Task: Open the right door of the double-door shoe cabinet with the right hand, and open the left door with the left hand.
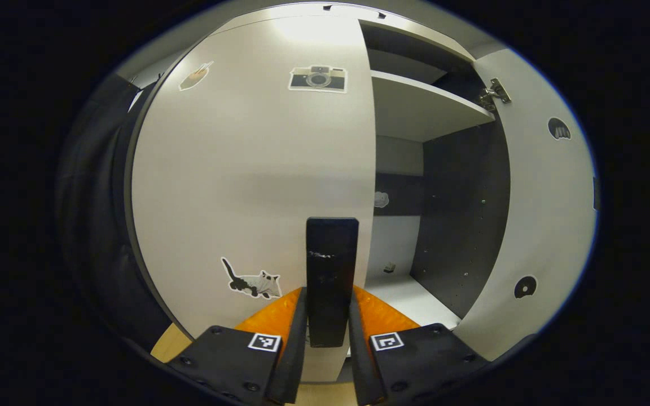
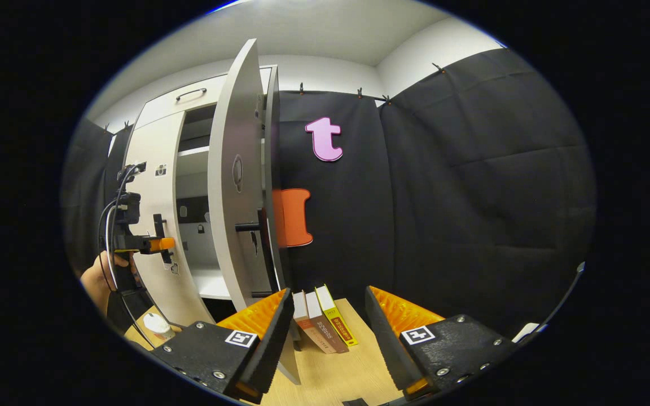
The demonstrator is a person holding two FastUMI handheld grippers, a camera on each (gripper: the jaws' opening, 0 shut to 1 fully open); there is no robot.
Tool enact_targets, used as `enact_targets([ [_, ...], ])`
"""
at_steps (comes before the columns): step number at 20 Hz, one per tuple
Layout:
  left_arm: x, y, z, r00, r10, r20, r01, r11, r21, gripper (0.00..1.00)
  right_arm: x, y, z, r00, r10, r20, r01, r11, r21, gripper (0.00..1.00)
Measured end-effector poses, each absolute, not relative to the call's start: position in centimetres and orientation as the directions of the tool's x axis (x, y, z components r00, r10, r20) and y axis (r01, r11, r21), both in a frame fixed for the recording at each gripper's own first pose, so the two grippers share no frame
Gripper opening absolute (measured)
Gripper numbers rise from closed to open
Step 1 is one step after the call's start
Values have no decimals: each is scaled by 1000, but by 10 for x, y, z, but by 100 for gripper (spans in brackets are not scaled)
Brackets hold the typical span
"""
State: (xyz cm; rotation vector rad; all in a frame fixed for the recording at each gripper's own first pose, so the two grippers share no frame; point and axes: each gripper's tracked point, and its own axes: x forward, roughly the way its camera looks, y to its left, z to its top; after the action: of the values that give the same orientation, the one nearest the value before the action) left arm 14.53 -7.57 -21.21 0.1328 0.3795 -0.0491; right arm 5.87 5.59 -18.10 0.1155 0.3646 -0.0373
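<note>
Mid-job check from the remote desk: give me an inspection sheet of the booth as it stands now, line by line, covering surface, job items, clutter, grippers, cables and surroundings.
Surface: light wooden tabletop under the cabinet.
Job's things: right door swung wide open, shelves exposed; left door looks closed or nearly so, its black handle between the fingers.
Clutter: three books standing on the table; a small white bottle near the cabinet base.
Grippers: left gripper shut on the handle; right gripper open, holding nothing, clear of the right door.
Cables: black cables looping off the left gripper.
Surroundings: black cloth wall, white ceiling above.
</note>
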Motion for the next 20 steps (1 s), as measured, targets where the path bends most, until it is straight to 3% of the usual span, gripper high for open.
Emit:
enact_targets([
  [5,143,-76,-212,926,-54,-372,90,993,78,27,52,62,-183,924,7,-383,52,988,143,78],
  [7,140,-75,-211,931,-42,-364,78,993,84,27,51,63,-184,923,11,-384,49,988,147,78],
  [8,140,-75,-210,933,-40,-357,76,993,86,22,50,63,-183,923,13,-384,45,989,144,78],
  [20,120,-62,-203,929,-19,-370,67,991,116,21,51,90,-172,930,152,-335,-84,974,208,78],
])
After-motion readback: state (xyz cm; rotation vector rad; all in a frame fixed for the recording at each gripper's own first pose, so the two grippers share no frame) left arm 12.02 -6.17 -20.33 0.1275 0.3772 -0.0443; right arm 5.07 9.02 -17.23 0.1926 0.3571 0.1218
